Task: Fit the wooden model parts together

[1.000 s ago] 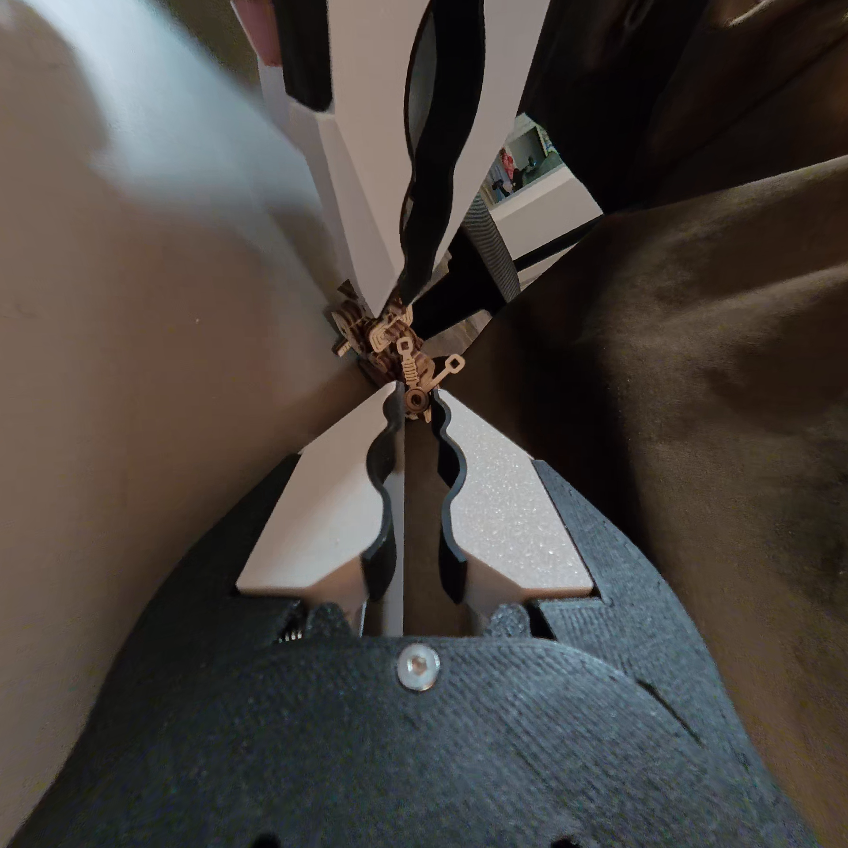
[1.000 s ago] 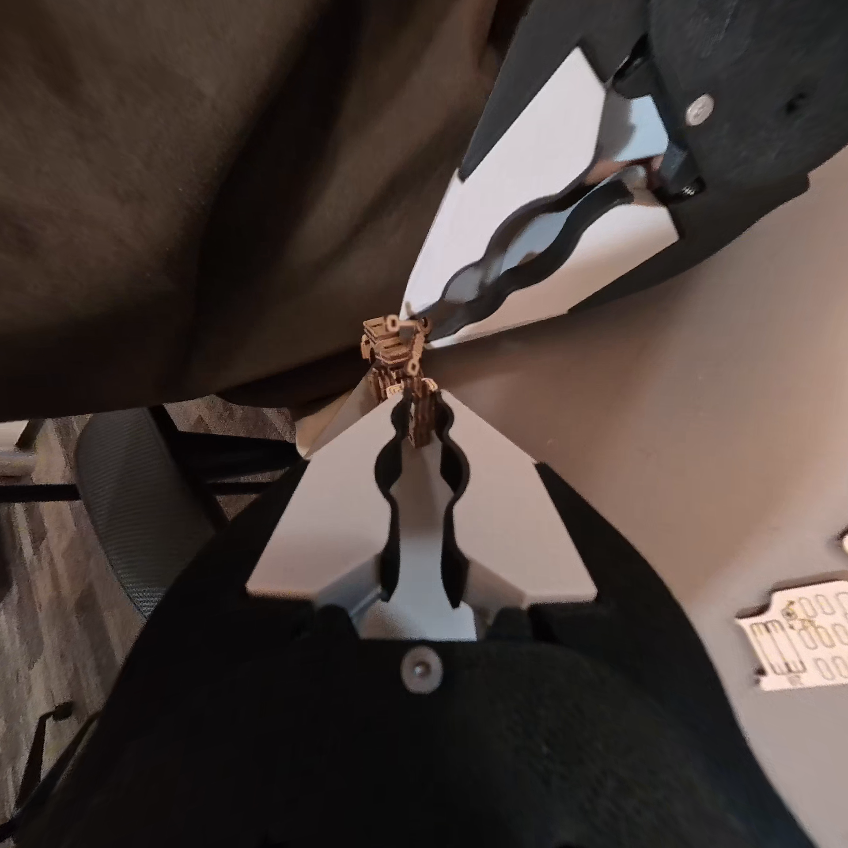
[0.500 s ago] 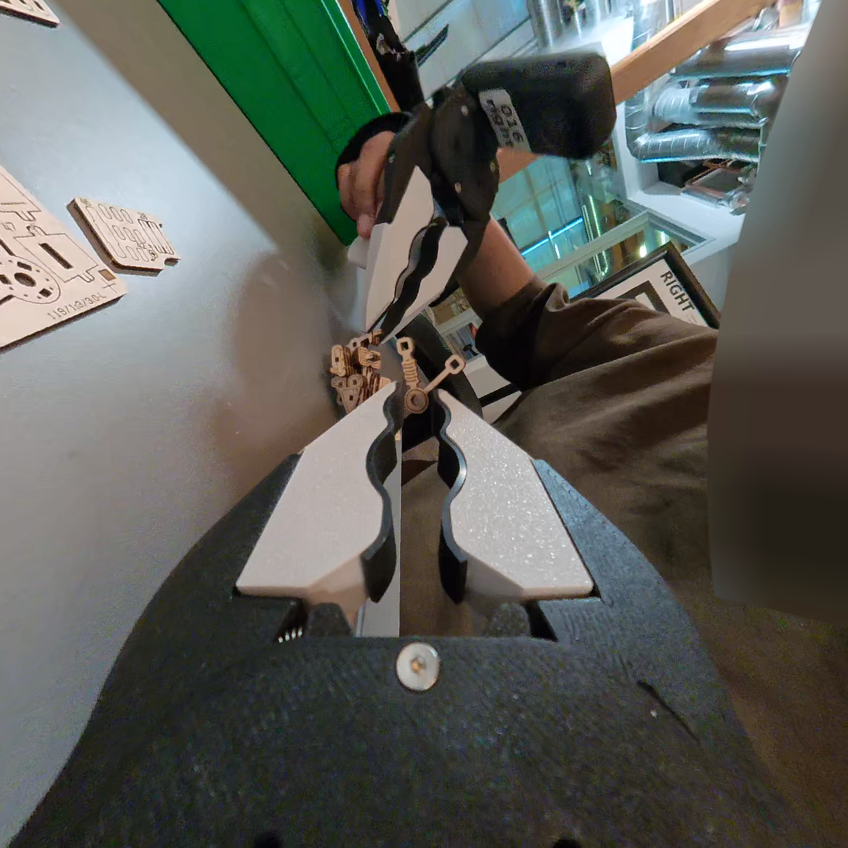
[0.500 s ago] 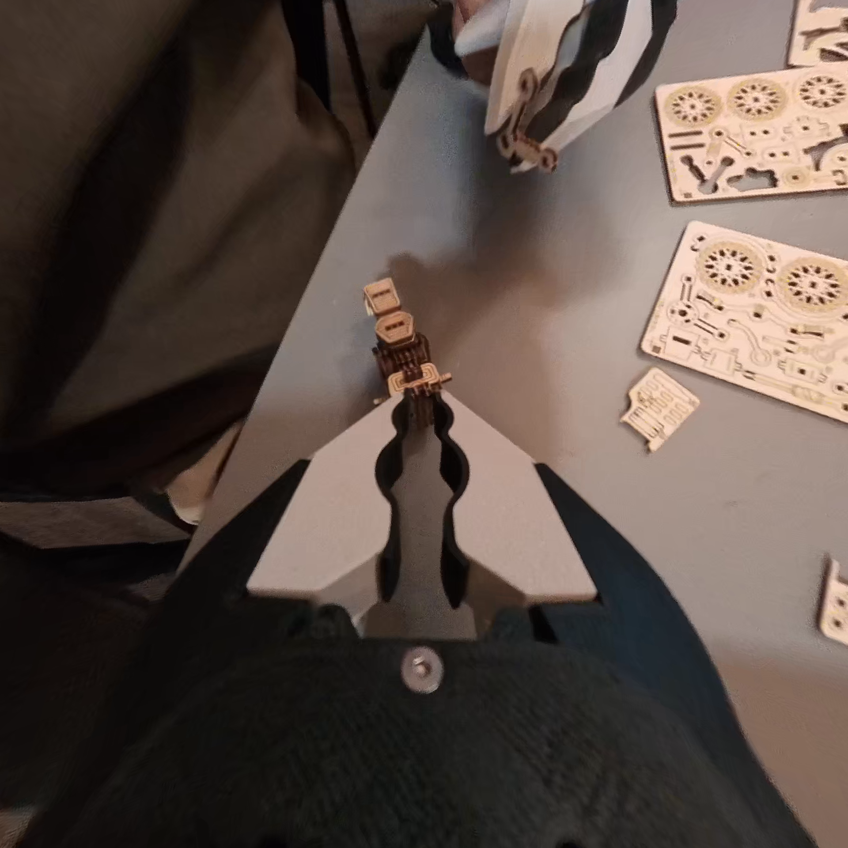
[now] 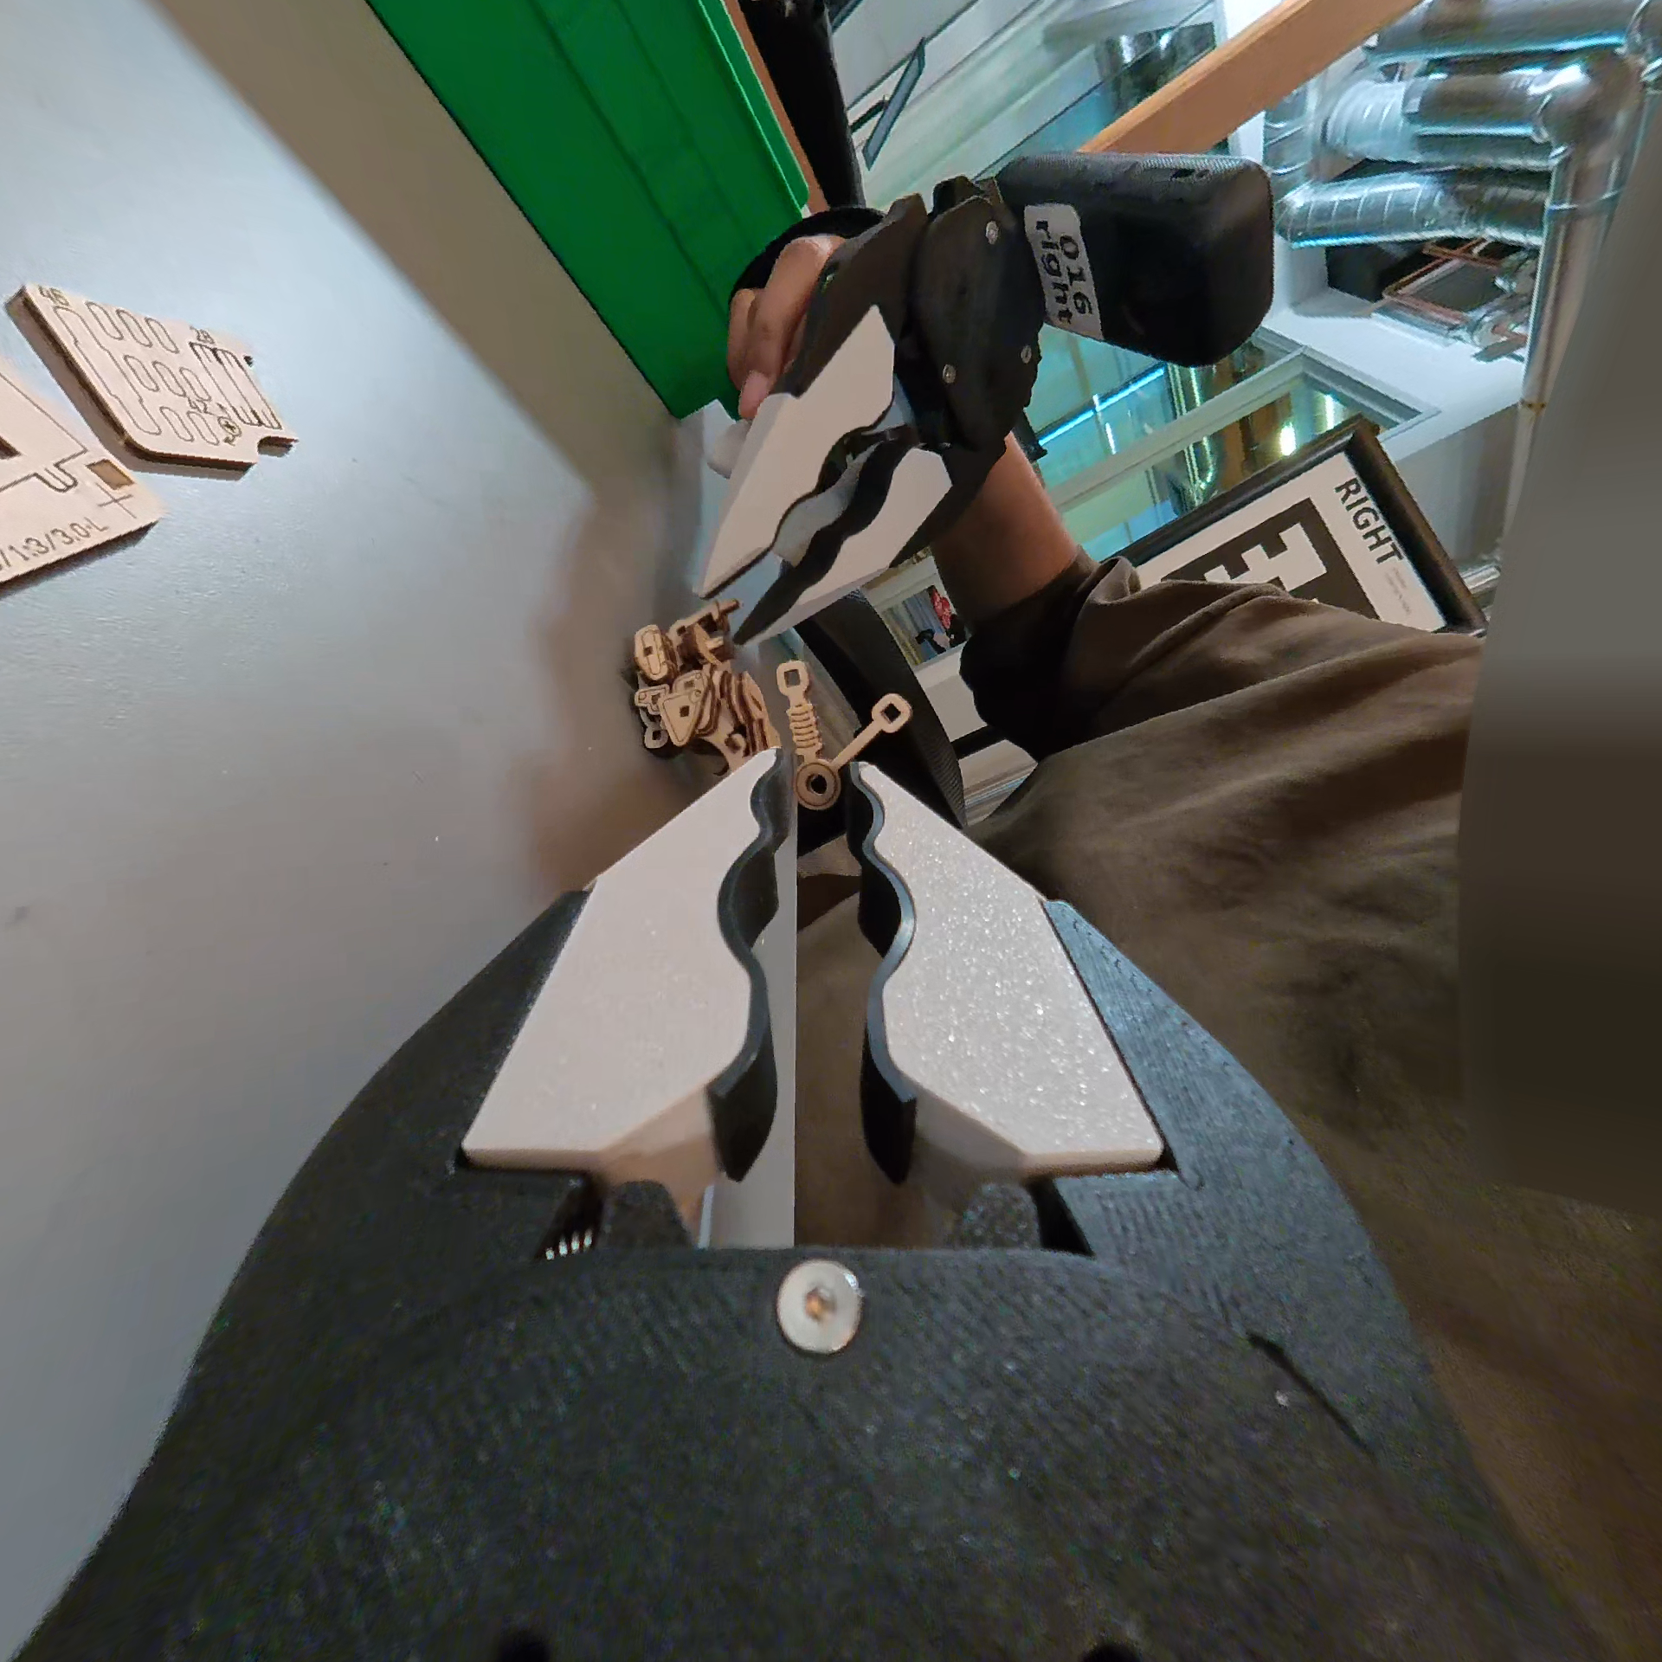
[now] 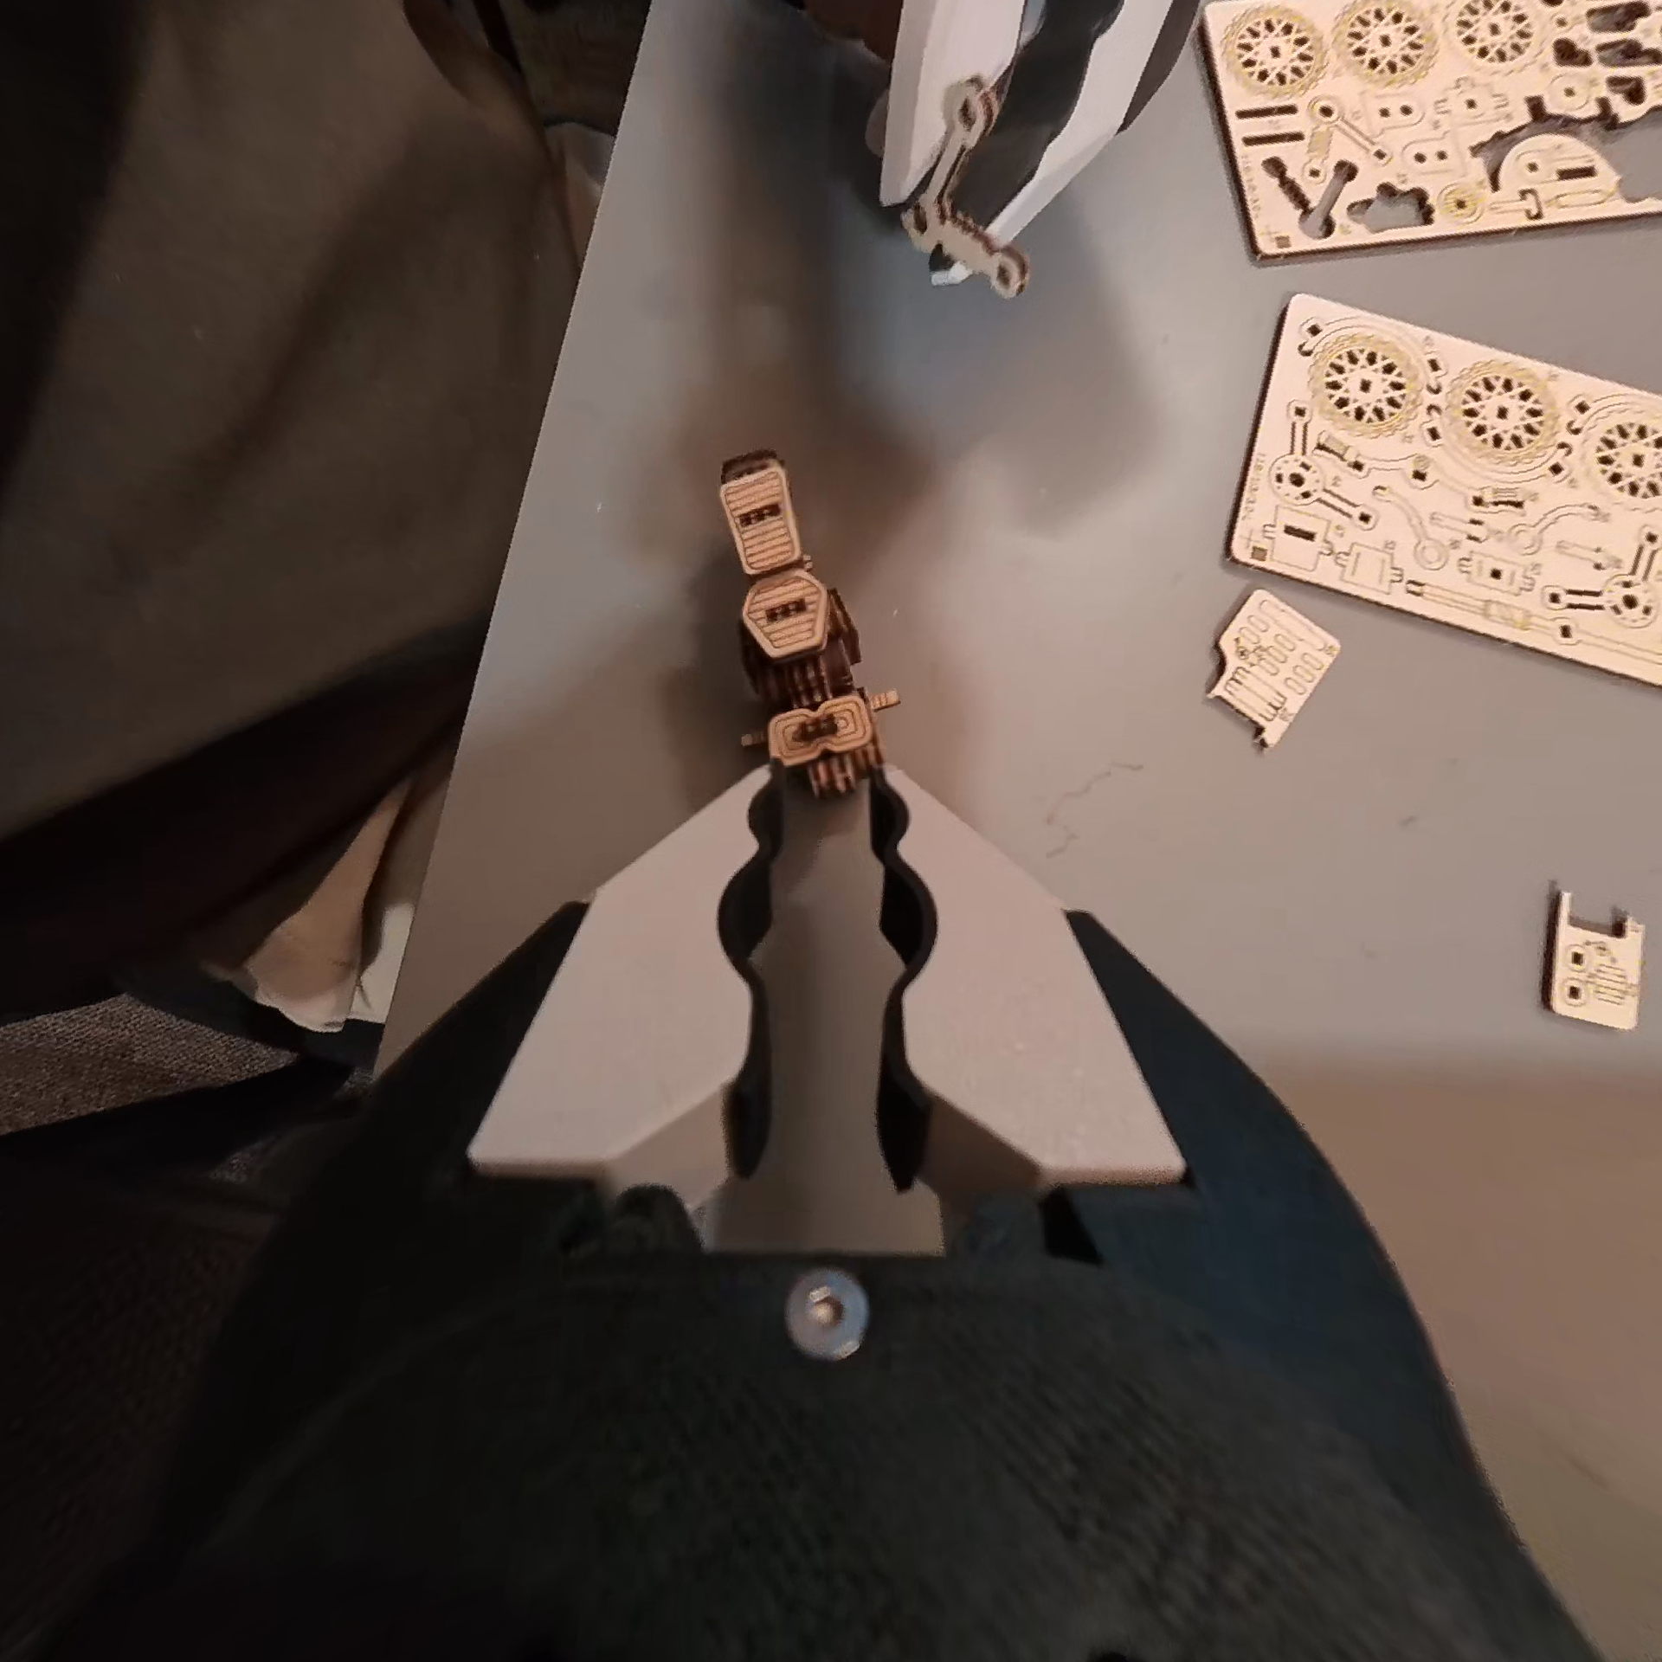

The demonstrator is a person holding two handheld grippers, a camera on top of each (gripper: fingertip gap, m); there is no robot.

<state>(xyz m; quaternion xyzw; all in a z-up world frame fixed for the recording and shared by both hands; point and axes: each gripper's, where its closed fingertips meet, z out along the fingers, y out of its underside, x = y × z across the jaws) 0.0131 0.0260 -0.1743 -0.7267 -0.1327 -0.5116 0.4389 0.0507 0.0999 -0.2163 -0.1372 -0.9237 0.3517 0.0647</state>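
A small wooden model body (image 6: 782, 621), built of layered plates, stands near the grey table's (image 6: 1034, 809) left edge. My right gripper (image 6: 820, 778) is shut on its near end. In the left wrist view the right gripper (image 5: 733, 629) meets the top of the model (image 5: 692, 701). My left gripper (image 5: 817, 778) is shut on a flat wooden strut part (image 5: 809, 719) with a spring pattern and a side arm. It holds this part in the air, a little apart from the model. The left gripper (image 6: 953, 243) and its part (image 6: 967, 216) also show at the top of the right wrist view.
Two laser-cut wooden sheets (image 6: 1457, 504) (image 6: 1439, 117) lie on the right of the table, with small sheet offcuts (image 6: 1273, 665) (image 6: 1592, 976) near them. Another offcut (image 5: 153, 378) lies far left. The person's brown clothing (image 6: 270, 405) is past the table edge. A green panel (image 5: 612, 180) stands behind.
The two grippers have drawn apart, so the strut part no longer touches the model. Both have swung away from the person's clothing to over the table, and the model is lower, near the tabletop.
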